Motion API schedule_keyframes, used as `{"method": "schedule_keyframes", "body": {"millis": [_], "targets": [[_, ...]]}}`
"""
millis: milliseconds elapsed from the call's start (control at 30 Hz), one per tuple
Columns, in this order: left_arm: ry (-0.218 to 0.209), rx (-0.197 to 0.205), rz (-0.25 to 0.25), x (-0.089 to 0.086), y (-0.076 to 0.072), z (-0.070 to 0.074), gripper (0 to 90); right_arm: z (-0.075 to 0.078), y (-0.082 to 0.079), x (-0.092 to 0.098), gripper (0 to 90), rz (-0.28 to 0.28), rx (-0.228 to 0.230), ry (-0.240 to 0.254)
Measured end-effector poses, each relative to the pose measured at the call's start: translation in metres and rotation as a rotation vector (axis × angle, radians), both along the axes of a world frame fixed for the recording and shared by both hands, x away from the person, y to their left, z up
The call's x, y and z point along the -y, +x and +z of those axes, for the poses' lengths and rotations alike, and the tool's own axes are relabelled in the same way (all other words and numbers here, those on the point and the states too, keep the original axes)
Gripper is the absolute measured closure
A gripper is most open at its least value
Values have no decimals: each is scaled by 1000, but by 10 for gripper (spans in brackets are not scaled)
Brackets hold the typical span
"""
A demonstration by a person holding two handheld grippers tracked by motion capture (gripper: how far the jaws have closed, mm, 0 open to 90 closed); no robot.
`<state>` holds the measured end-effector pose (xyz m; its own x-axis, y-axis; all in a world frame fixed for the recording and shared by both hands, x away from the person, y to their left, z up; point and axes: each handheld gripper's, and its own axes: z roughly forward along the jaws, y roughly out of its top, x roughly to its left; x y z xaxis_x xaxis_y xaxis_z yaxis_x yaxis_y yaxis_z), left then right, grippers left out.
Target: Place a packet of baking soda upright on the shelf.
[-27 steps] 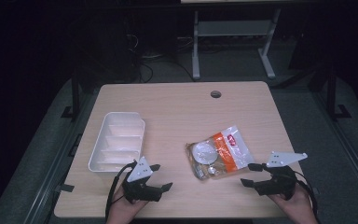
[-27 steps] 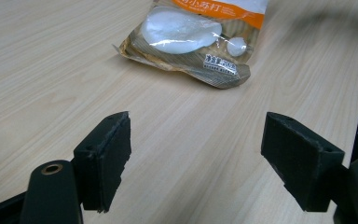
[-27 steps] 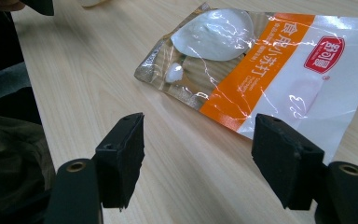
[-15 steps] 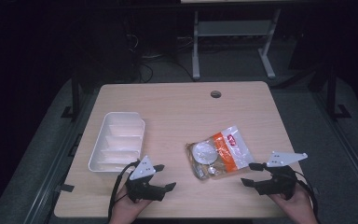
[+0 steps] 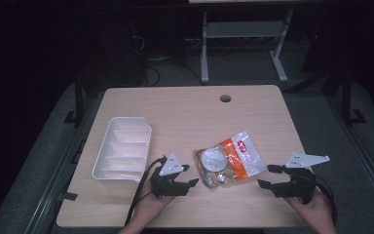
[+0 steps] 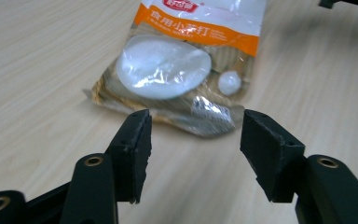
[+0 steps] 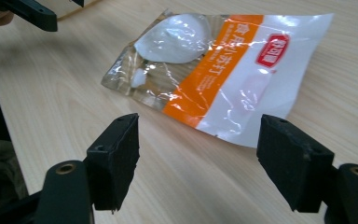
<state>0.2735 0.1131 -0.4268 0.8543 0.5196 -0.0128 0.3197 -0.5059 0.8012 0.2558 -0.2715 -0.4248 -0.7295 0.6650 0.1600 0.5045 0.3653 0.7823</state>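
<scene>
Near edge first: we have both grippers low at our side of the table [image 5: 185, 105]. Left gripper [image 5: 186, 176] sits just left of the snack bag [image 5: 229, 158], right gripper [image 5: 269, 176] just right of it – both aimed inward at the bag, neither touching it.

Left gripper view: jaws spread, nothing between them, bare wood under the gap. The bag's crumpled near corner lies just beyond the pads [image 6: 135, 140]. Right gripper view: jaws wide apart, empty too, and the bag's white-and-orange edge lies just past the gap.

The bag lies flat on the wood, right of centre in the near half of the table, tilted in the high view – clear end with the pale round pieces toward the left gripper, white end with the red logo toward the far right. Its edges are all free; open tabletop rings it.

Further left, the white divided tray [image 5: 108, 165] stands near the table's left edge, well apart from the bag, just beside the left gripper's cable.

Far half of the table is open wood up to a round cable hole [image 5: 225, 98] near the far edge. Beyond that, a metal frame [image 5: 238, 44] on the dark floor.
</scene>
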Motion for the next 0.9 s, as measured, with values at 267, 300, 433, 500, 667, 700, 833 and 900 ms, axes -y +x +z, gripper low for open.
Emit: {"method": "schedule_keyframes", "body": {"millis": [267,300,433,500,667,700,833,900], "targets": [[42,-29,-17,22,24,-11,558,7,10,10,276,-30,8,-12],[34,-34,-16,24,25,-12,558,7,10,10,276,-30,8,-12],[53,-51,-35,33,33,-17,687,12,18,13,271,-43,5,-8],[62,-53,-41,36,35,-18,703,12,19,13,270,-42,4,-9],[89,-65,-62,44,42,-19,834,17,32,12,269,-53,1,-12],[89,-65,-62,44,42,-19,843,17,34,12,269,-54,0,-12],[105,-70,-62,48,44,-21,852,18,41,11,267,-66,-6,-7],[100,-76,-57,47,46,-21,861,18,47,11,266,-78,-11,-9]]}}
